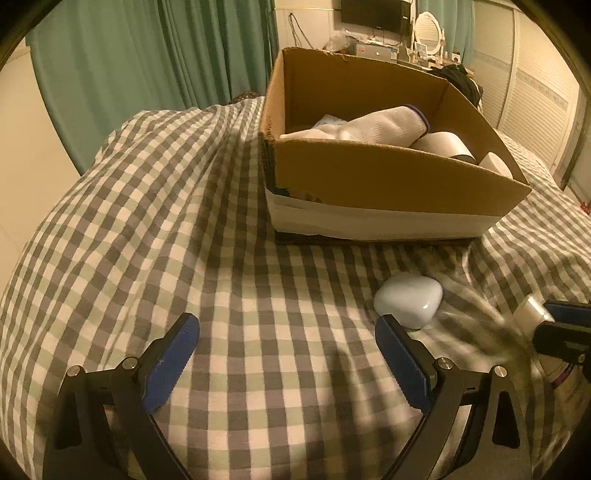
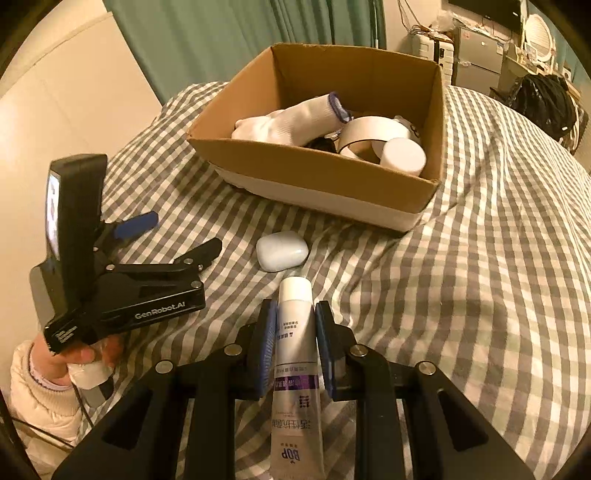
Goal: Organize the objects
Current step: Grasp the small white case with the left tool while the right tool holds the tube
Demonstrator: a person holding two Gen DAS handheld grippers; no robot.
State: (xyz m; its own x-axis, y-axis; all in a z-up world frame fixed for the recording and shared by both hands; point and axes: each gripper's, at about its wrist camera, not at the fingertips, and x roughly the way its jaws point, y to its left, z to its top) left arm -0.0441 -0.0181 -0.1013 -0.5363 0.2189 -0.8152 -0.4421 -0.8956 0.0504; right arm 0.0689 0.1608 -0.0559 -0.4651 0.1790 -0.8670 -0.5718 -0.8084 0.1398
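Green curtains (image 1: 147,55), checked bedspread (image 1: 184,221)

Green curtains (image 1: 147,66) hang behind the bed, whose checked cover (image 1: 155,206) lies rumpled. Farther back, a dark wall screen (image 1: 371,14) is mounted above a cluttered desk (image 2: 476,51) — a white oval mirror (image 1: 428,27) stands there — and louvred wardrobe doors (image 1: 532,88) line the right wall.

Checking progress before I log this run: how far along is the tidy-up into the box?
Done: the cardboard box already holds a white sock, a tape roll and a white jar. In hand: the right gripper is shut on a tube, not yet over the box. Left: the white case lies on the checked bedspread; the left gripper is open and empty.
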